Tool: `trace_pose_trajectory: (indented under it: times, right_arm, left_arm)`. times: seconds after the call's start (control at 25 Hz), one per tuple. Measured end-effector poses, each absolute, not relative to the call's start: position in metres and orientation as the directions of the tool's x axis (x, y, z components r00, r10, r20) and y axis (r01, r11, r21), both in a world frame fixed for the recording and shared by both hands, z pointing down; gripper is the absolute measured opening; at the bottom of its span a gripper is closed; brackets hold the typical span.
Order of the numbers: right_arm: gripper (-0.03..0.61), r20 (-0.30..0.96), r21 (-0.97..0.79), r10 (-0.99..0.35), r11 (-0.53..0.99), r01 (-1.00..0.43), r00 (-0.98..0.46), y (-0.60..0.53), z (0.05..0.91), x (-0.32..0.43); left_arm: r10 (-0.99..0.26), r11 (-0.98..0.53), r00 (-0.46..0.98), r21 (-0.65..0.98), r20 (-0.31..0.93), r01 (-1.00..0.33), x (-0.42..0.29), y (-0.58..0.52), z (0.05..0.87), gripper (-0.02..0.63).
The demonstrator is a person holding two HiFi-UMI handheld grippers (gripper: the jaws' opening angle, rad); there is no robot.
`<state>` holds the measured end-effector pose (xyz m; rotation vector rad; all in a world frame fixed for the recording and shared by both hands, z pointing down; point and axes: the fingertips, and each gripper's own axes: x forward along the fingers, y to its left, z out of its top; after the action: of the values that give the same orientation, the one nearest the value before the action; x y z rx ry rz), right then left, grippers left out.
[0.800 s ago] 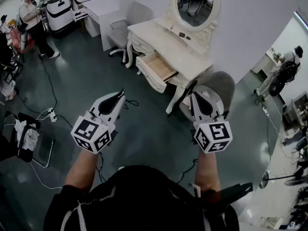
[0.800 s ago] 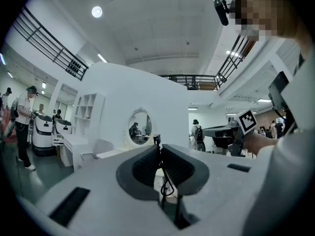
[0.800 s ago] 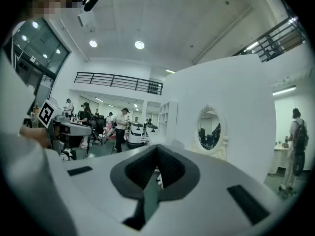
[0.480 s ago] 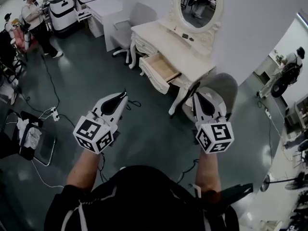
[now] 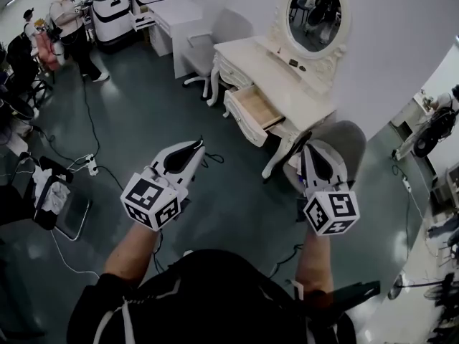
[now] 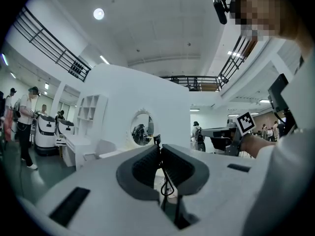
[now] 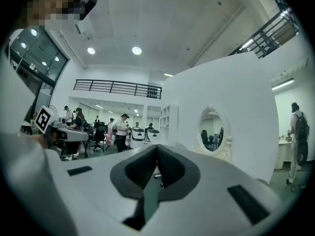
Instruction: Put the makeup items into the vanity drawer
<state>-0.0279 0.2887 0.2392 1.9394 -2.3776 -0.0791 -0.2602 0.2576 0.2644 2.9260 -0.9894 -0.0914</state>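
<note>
1. Here, a person holds both grippers level above a dark green floor (image 5: 143, 113), well apart from each other.
2. The left gripper (image 5: 199, 143) has its jaws closed tip to tip, as its own view shows (image 6: 158, 149). Nothing is held between them; only a thin black cable (image 6: 167, 183) on the floor shows below them.
3. The right gripper (image 5: 310, 140) likewise has its jaws pressed together and empty (image 7: 156, 149).
4. The white vanity (image 5: 287, 84) stands far right against the wall, under an oval mirror (image 5: 313, 16).
5. Its drawer (image 5: 242, 117) is pulled out towards the left, showing a pale wooden inside, well apart from both grippers.
6. A few small dark things (image 5: 294, 63) lie on the vanity top just beside the mirror's foot; they are too small to tell what they are.
7. A grey chair (image 5: 343, 140) stands near the vanity, just beyond the right gripper.
8. People (image 5: 72, 27) stand at the far left by white machines.
</note>
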Motion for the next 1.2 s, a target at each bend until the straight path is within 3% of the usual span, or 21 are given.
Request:
trace_pose_trajectory:
  times: [0.88,1.2]
  right_arm:
    - [0.005,0.051,0.117,-0.982,0.189,-0.975,-0.185,0.277,0.255,-0.119]
    - [0.005,0.059,0.101,-0.981,0.192,-0.976,-0.187,0.255,0.257,-0.119]
  left_arm:
    - [-0.573,-0.819,0.818,0.06,-0.053,-0.57,-0.344,0.245,0.275,0.025]
    - [-0.568,-0.823,0.822,0.053,-0.043,-0.565,-0.349,0.232,0.281,0.025]
